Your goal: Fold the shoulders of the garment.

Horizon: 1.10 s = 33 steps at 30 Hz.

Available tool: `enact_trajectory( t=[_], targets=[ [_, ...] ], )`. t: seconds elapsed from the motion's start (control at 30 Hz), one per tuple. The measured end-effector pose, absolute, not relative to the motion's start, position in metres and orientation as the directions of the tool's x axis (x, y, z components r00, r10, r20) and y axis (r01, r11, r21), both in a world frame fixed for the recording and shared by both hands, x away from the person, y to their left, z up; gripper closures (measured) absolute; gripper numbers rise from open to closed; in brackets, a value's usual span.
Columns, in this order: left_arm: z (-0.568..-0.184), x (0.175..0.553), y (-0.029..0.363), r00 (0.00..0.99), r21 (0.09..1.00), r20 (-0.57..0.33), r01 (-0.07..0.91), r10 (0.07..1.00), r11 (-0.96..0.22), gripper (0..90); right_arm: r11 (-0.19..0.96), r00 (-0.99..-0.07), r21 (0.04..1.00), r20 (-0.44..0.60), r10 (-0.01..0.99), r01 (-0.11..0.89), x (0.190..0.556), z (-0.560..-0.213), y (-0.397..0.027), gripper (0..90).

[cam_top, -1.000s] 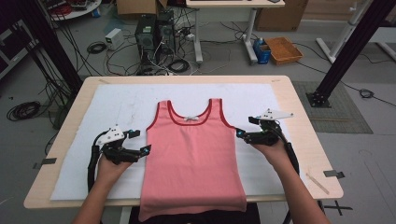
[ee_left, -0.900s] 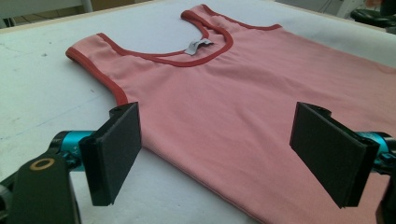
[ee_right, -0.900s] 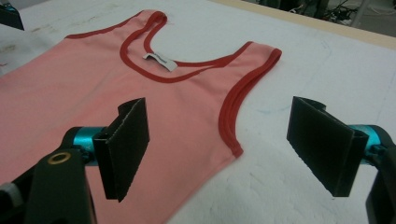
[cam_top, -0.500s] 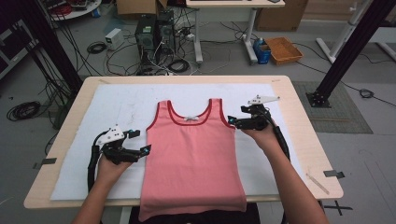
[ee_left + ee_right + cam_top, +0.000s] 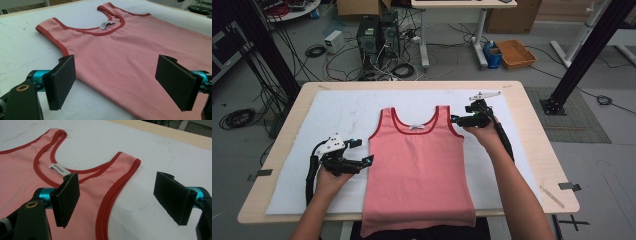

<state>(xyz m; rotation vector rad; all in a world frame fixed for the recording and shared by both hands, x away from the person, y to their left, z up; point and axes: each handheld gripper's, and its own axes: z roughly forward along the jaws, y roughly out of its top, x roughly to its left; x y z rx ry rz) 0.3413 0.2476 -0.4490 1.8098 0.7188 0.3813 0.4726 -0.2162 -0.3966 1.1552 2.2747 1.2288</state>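
Observation:
A pink tank top (image 5: 417, 165) with red trim lies flat, neckline away from me, on the white mat (image 5: 342, 112). My left gripper (image 5: 366, 160) stands open at the top's left side edge, below the armhole; in the left gripper view its jaws straddle that edge of the tank top (image 5: 130, 47). My right gripper (image 5: 455, 119) is open beside the right shoulder strap. In the right gripper view the strap (image 5: 126, 167) and the red armhole trim lie between its wide jaws, with the white neck label (image 5: 57, 168) farther left.
The mat covers a wooden table (image 5: 537, 150). The top's hem hangs over the table's near edge. Behind the table are computer towers (image 5: 377, 35), cables on the floor and an orange bin (image 5: 517, 52). A black frame post (image 5: 582, 55) stands at the right.
My right gripper has moved away from me and leftward, from beside the top's right armhole up to the right shoulder strap. The left gripper and the top have stayed put.

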Motion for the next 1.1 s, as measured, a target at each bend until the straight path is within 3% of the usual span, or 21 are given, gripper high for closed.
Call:
enact_trajectory(
  t=[0.6,1.1],
  targets=[
    [-0.449,0.342,0.247,0.762,0.932,-0.088,0.29,0.641,-0.216,17.0,0.327,-0.593,0.762,0.091,0.8,0.559,0.519,-0.399,-0.19,20.8],
    [-0.449,0.342,0.248,0.759,0.931,-0.093,0.296,0.644,-0.214,17.0,0.329,-0.548,0.712,0.094,0.831,0.62,0.554,-0.423,-0.167,20.9]
  ],
)
